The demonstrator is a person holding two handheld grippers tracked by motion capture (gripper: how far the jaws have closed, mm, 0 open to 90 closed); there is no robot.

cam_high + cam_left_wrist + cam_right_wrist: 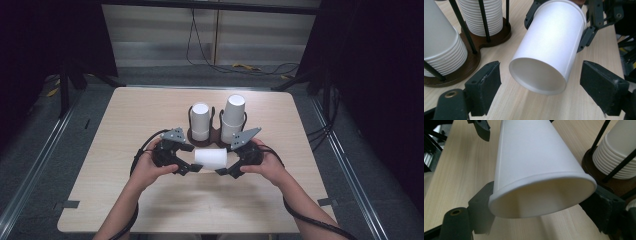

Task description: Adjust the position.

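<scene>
A white paper cup point(211, 158) lies sideways in the air between my two grippers, just in front of the cup holder. My right gripper point(226, 168) is shut on its wide, open end; in the right gripper view the rim point(541, 180) sits pinched between both pads point(482, 205). My left gripper point(192, 167) stands open at the narrow base end. In the left gripper view the cup's base point(536, 77) faces me, with a gap to each pad point(485, 86). The right gripper's jaws grip the cup's far end point(587, 35).
A dark brown holder point(216, 135) with black rods carries two stacks of white cups, a shorter one point(200, 120) and a taller one point(233, 115), just behind the grippers. The wooden table point(150, 210) has bare surface in front and at both sides.
</scene>
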